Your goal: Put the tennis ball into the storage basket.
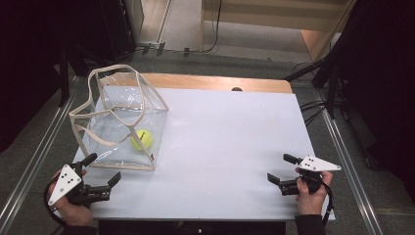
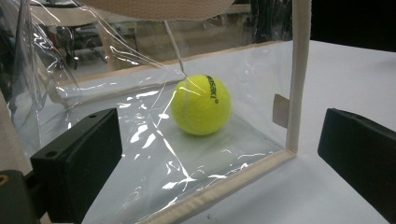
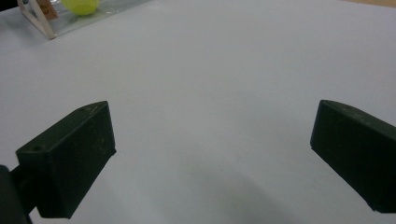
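- Left gripper [image 1: 103, 169] sits at the near left corner of the table [image 1: 230, 147], jaws spread wide with nothing between them, aimed straight at the bag [image 1: 122, 122].
- Right gripper [image 1: 283, 169] is parked near the front right edge, well apart from the bag, jaws also wide and empty, bare table between them in the right gripper view.
- The ball [image 1: 141, 139] is yellow-green and rests on the floor of the clear bag, close to its near right corner; the left gripper view shows it [image 2: 201, 105] behind the plastic wall, just inside the cream edge trim [image 2: 299, 79].
- The straps [image 1: 105, 105] droop over the open top, one loop hanging across the mouth.
- My read: the step in hand is reaching in for the ball, and the wall blocks a direct approach.
- To do it well, go in from above through the mouth, not through the side.
- The right gripper could pin a strap or the rim so the bag stays put.
- Keep the jaws wide until they straddle the ball, then close at its widest part.
- Risk: thin plastic crumples and the ball may roll off into a corner.
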Tool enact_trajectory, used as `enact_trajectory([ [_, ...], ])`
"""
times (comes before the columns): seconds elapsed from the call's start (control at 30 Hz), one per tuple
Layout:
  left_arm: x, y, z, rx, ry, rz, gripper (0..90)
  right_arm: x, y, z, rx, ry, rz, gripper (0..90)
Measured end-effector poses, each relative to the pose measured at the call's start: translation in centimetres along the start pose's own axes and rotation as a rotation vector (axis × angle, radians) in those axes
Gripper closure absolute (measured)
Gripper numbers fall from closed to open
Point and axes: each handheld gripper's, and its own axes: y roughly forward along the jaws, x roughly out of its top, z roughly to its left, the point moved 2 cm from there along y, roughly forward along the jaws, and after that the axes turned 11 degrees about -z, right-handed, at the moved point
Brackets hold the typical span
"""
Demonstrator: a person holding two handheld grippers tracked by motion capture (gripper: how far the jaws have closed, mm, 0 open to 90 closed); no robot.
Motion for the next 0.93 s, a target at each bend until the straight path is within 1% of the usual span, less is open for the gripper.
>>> enact_trajectory([
  [0.1,0.0,0.0,0.0,-0.005,0.008,0.003,0.3,-0.2,-1.0,-0.2,-0.015,0.001,-0.014,0.0],
  [0.17,0.0,0.0,0.0,-0.01,0.006,-0.001,0.3,-0.3,-1.7,-0.5,-0.023,0.009,-0.039,0.0],
  [0.2,0.0,0.0,0.0,-0.01,0.006,-0.001,0.3,-0.3,-1.7,-0.5,-0.023,0.009,-0.039,0.0],
  [0.33,0.0,0.1,0.0,-0.009,0.008,0.004,0.3,-0.6,-3.1,-1.1,-0.054,0.033,-0.079,0.0],
  [0.37,0.0,0.1,0.0,-0.009,0.01,0.006,0.3,-0.7,-3.6,-1.5,-0.069,0.028,-0.099,0.0],
  [0.4,0.0,0.1,0.0,-0.009,0.01,0.007,0.3,-0.8,-3.9,-1.6,-0.074,0.031,-0.102,0.0],
  [0.5,0.0,0.1,0.0,-0.008,0.009,0.007,0.3,-0.9,-4.1,-1.9,-0.08,0.044,-0.116,0.0],
  [0.53,0.0,0.1,0.0,-0.007,0.009,0.008,0.3,-1.0,-4.2,-2.1,-0.08,0.057,-0.133,0.0],
  [0.63,0.0,0.1,0.0,-0.006,0.012,0.011,0.3,-1.1,-4.1,-2.2,-0.087,0.058,-0.13,0.0],
  [0.83,0.0,0.1,-0.1,-0.007,0.01,0.012,0.3,-1.1,-4.2,-2.1,-0.095,0.057,-0.144,0.0],
  [0.93,0.0,0.1,-0.1,-0.009,0.01,0.012,0.3,-1.2,-3.9,-2.1,-0.105,0.055,-0.134,0.0],
])
